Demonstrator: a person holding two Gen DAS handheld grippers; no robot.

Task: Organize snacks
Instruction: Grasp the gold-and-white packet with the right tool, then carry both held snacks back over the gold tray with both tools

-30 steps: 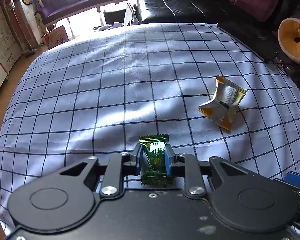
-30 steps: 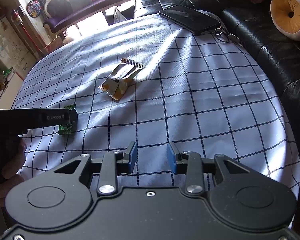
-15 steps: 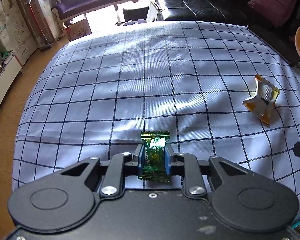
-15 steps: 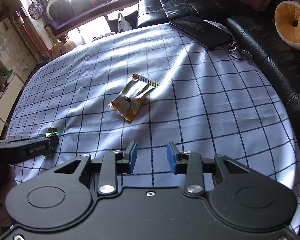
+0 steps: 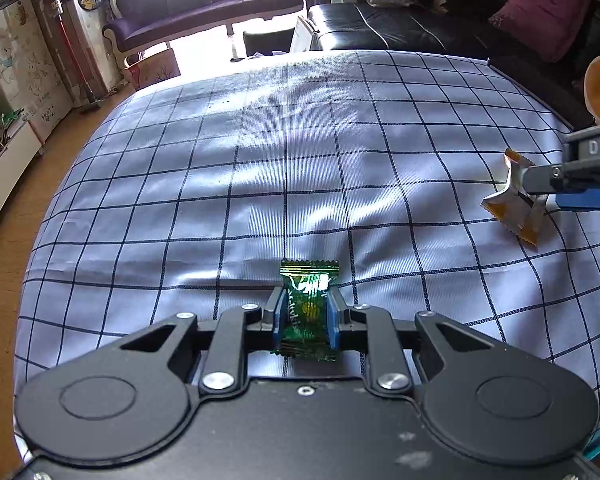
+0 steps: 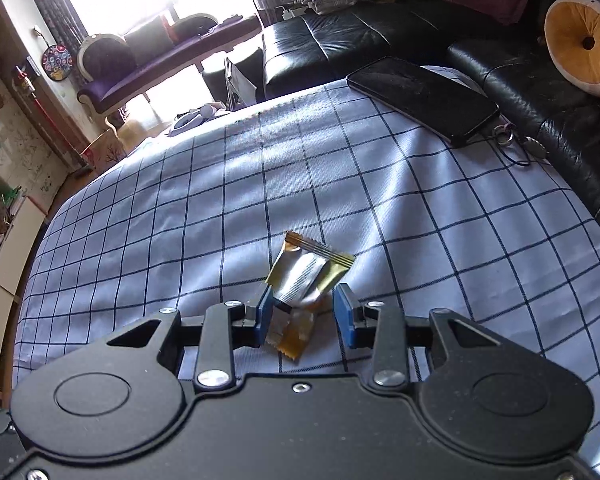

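— Left gripper [image 5: 305, 317], what is it doing?
— Its blue pads are clamped on a small green foil-wrapped candy [image 5: 308, 309], low in the middle of the left wrist view. The candy stands lengthwise between the pads, its crimped top edge poking out ahead of them over the white cloth with a dark grid pattern [image 5: 260, 184] that covers the counter.

— And the right gripper [image 6: 305, 312]?
— Its jaws stand apart, one on either side of a crumpled gold-and-silver snack packet [image 6: 306, 276], just below the centre of the right wrist view. The left pad looks to be against the wrapper; there is a gap on the right side. The packet lies on the cloth. In the left wrist view the same packet [image 5: 514, 204] sits at the right edge, with the right gripper [image 5: 572, 184] reaching in over it.

— Anything else nearby?
— A black smartphone [image 6: 424, 100] lies at the cloth's far edge, upper right, with a keyring [image 6: 504, 134] beside it. Both are well apart from the packet.
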